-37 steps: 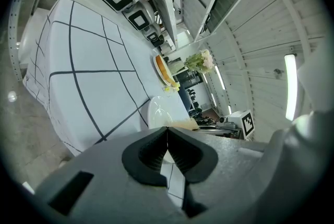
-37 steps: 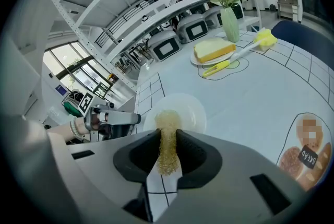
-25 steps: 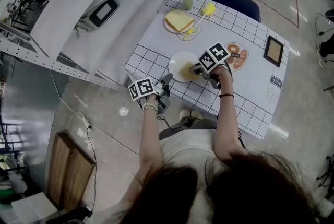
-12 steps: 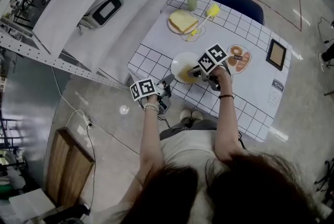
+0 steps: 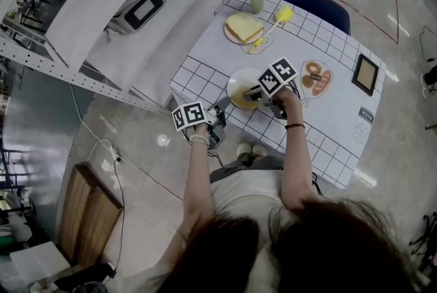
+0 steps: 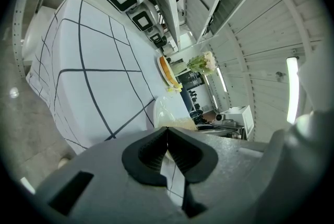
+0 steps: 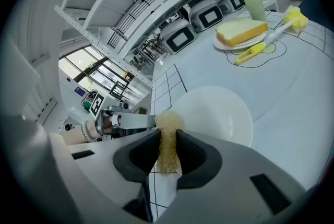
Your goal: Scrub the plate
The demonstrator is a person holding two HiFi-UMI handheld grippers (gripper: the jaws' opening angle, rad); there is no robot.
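Right gripper (image 7: 167,157) is clenched on a yellow scouring pad (image 7: 167,134), whose tip sits at the near rim of the white plate (image 7: 216,113). The plate lies dead ahead on the checked table (image 5: 334,114). Left gripper (image 6: 167,152) is pinched together and empty, just beside the plate's left edge. The scrub stroke likely goes forward.

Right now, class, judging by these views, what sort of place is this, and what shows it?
Probably a lab or workshop hall with a mock dining corner: a checked-cloth table holding a plate and flower vase, metal racking with boxy appliances beside it, bare polished floor around.
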